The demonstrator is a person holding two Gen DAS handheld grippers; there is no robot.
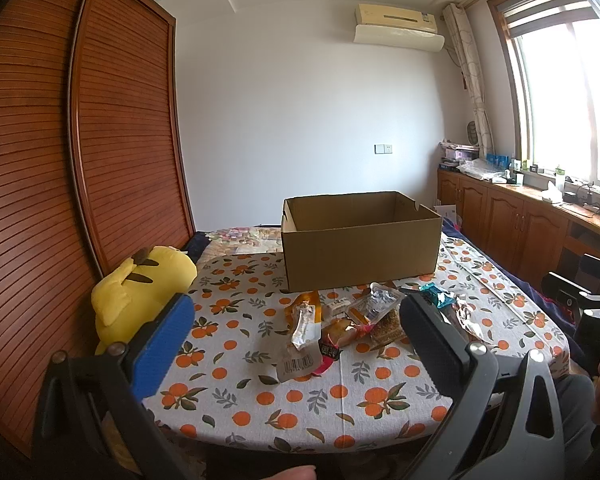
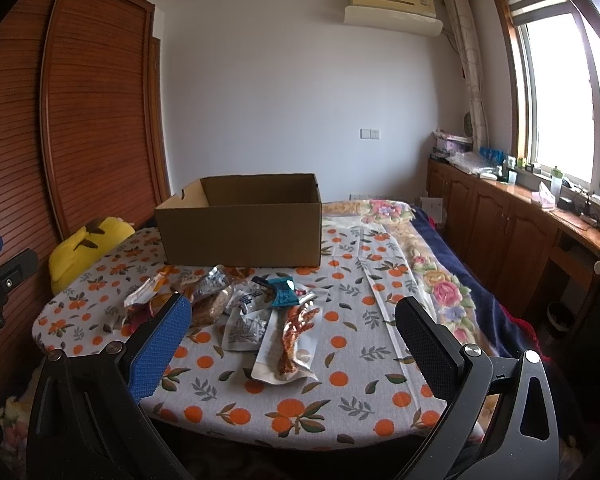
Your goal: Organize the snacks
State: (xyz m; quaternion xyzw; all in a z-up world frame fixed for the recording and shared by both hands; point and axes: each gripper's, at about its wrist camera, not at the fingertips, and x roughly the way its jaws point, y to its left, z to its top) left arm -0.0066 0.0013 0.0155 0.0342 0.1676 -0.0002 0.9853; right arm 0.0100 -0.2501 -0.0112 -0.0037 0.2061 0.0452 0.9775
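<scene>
An open brown cardboard box (image 1: 359, 240) stands at the far side of the orange-patterned tablecloth (image 1: 260, 400); it also shows in the right wrist view (image 2: 240, 224). A pile of snack packets (image 1: 339, 320) lies in front of it, seen too in the right wrist view (image 2: 252, 308), with a clear packet of red snack (image 2: 288, 348) nearest and a teal packet (image 2: 284, 290) behind. My left gripper (image 1: 296, 320) is open and empty, hovering short of the pile. My right gripper (image 2: 292, 320) is open and empty, above the near packets.
A yellow plush toy (image 1: 140, 292) lies at the table's left edge by the wooden wardrobe (image 1: 60, 160). A floral blanket (image 2: 427, 264) lies to the right of the cloth. Wooden cabinets (image 2: 499, 220) with clutter run under the window.
</scene>
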